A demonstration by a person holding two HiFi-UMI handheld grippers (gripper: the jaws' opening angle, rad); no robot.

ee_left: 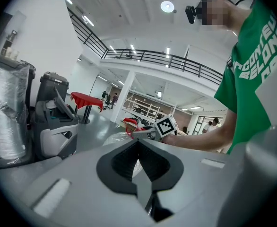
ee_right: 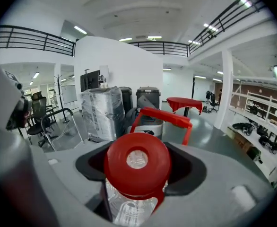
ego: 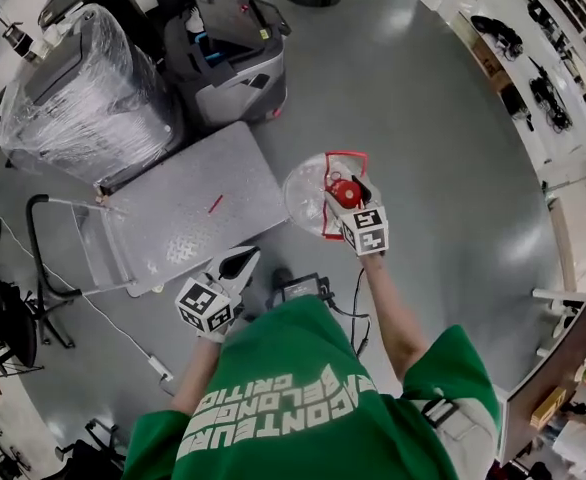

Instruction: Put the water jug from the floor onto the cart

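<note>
The clear water jug [ego: 311,194] with a red cap [ego: 345,192] and a red carry handle [ego: 345,158] is just off the right edge of the grey flat cart [ego: 188,208]. My right gripper [ego: 347,200] is shut on the jug's neck, right under the cap [ee_right: 137,161]; the handle [ee_right: 163,117] stands up beyond it. Whether the jug is touching the floor I cannot tell. My left gripper [ego: 241,261] hovers by the cart's near corner, shut with nothing in it [ee_left: 139,174]. Past it, the jug [ee_left: 116,137] and the right gripper's marker cube [ee_left: 165,126] are visible.
A plastic-wrapped machine [ego: 83,93] and a grey office machine [ego: 228,53] stand behind the cart. The cart's push handle [ego: 43,238] is at its left end, and a small red item [ego: 215,204] lies on the deck. A cable [ego: 103,318] runs along the floor. Bare grey floor [ego: 443,168] lies to the right.
</note>
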